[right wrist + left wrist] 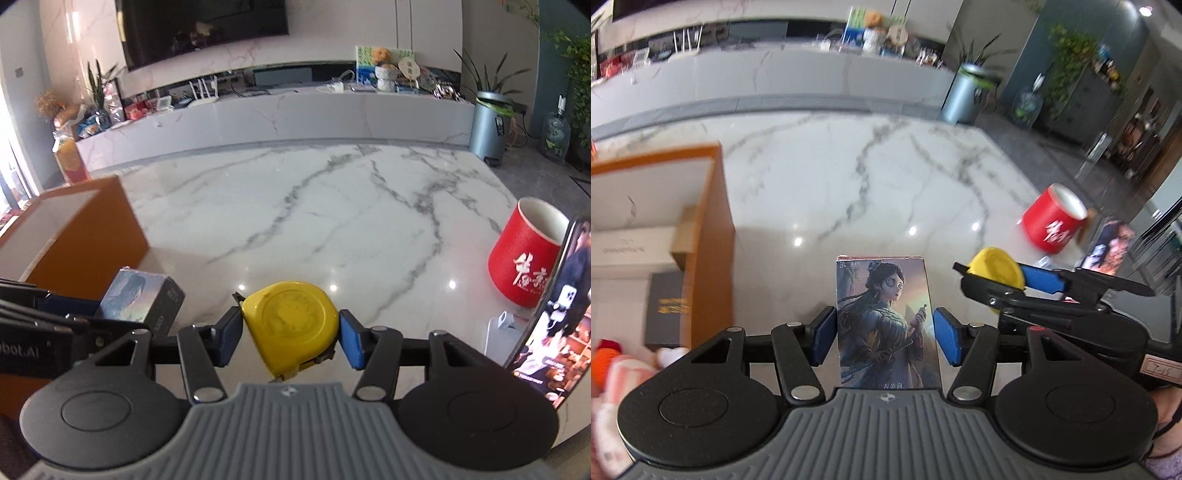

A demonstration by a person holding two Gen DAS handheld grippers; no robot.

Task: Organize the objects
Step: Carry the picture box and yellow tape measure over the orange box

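In the left wrist view the left gripper [884,334] sits at lower centre with a card box [888,325] standing upright between its blue pads [824,334]. The box shows a painted figure on its face. Both pads press its long side edges, so the jaws stand partly apart, clamped on the box, which is lifted clear of the marble tabletop [849,177].

At the right of that same view the right gripper [1015,275] reaches in sideways, carrying a yellow tape measure [995,267].

The right wrist view shows this more plainly: the right gripper [290,338] at lower centre has the tape measure [291,325] lodged between its pads [351,341], round face up and towards the camera, with the tape's tip poking out at its lower edge. The pads touch it on both sides, with the jaws about half spread. At the lower left of this view the left gripper [74,321] enters from the edge with the card box [142,301] lying tilted in it.

An open orange box [92,236] with a white inside stands at the left of the frame, beyond the card box. A red cylindrical container [524,258] stands at the right, and a phone [550,321] with a lit screen leans upright at the far right edge, just in front of the container.
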